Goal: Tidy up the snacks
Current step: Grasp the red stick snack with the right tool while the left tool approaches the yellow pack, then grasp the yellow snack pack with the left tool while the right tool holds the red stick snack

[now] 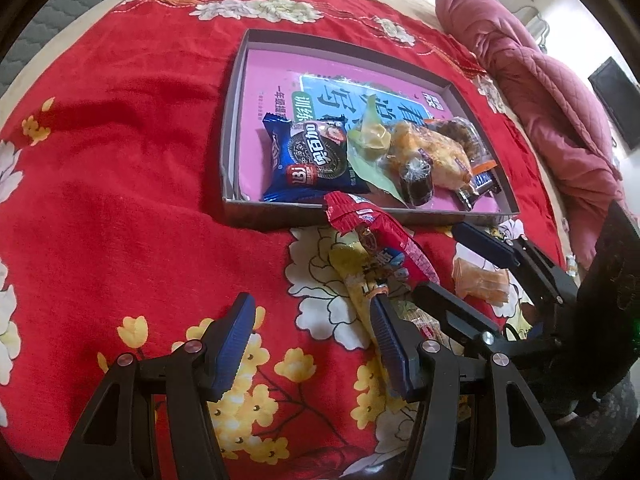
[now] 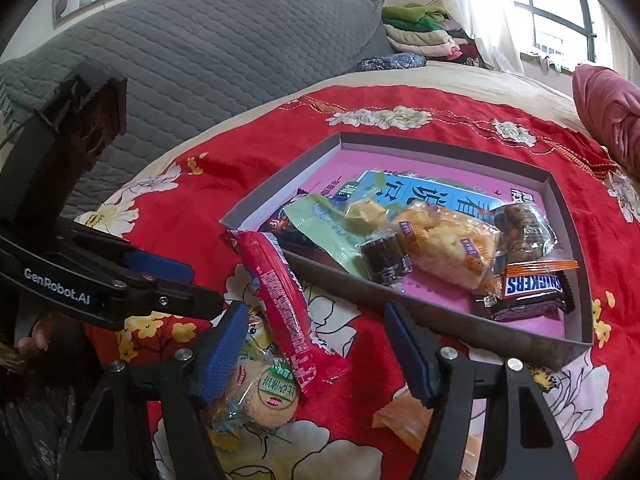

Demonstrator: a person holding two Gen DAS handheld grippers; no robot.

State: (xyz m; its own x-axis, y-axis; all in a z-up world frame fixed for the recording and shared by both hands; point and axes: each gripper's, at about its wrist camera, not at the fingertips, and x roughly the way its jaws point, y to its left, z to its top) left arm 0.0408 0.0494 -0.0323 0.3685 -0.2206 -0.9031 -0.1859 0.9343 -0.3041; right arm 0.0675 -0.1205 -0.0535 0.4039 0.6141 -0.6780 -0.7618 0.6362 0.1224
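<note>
A shallow grey box [image 1: 231, 148] [image 2: 440, 312] with a pink book on its floor lies on a red floral bedspread. It holds several snacks: a blue Oreo pack [image 1: 308, 160], a green pouch [image 2: 328, 232], a yellow pastry [image 2: 444, 248], a dark roll [image 2: 386, 260] and a Snickers bar [image 2: 528, 288]. A red snack pack [image 1: 380, 240] [image 2: 284, 300] lies outside, its end on the box's near rim. A yellow-green biscuit pack [image 2: 264, 388] and an orange packet [image 1: 480, 280] lie beside it. My left gripper [image 1: 312, 344] is open and empty. My right gripper [image 2: 316, 344] is open around the red pack.
A maroon quilt [image 1: 540, 80] is bunched along the right of the bed. A grey quilted headboard [image 2: 200, 60] stands behind, with folded clothes [image 2: 420, 32] by the window. The left gripper also shows at the left of the right wrist view [image 2: 160, 276].
</note>
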